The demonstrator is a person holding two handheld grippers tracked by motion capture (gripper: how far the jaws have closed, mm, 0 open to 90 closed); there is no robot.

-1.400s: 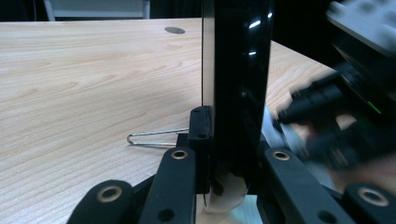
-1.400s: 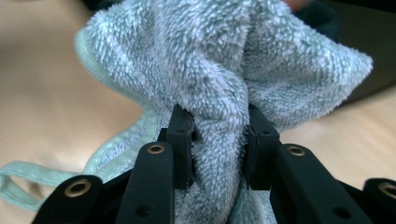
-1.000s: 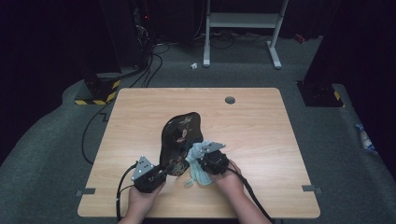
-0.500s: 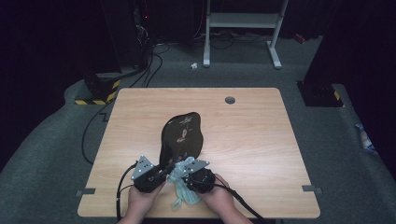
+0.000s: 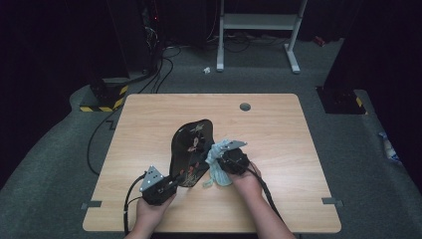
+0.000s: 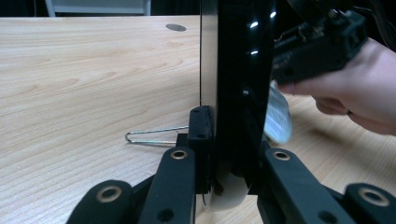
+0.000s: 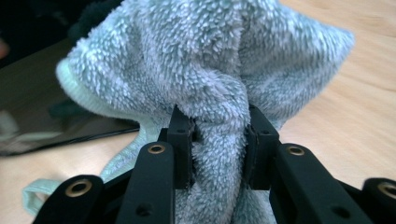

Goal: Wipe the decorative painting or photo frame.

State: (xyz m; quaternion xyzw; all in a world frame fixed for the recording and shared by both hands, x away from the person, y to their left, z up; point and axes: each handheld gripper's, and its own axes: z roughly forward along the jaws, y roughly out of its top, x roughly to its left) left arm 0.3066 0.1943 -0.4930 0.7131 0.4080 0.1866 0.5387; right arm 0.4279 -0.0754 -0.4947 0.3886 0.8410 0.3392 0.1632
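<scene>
Simply fluffy cloth (image 7: 219, 70), glossy black tray (image 5: 191, 149)

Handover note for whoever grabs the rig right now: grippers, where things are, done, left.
Left gripper: shut on the near end of the black tray, which it holds tilted up off the table.
Right gripper: shut on a bunched light blue cloth, beside the tray's right edge.
Done: both things are gripped and the cloth is at the tray.
Left: probably wiping the tray's glossy face; how much of it has been wiped cannot be judged. Afterwards, lay the tray flat and let go of the cloth.
</scene>
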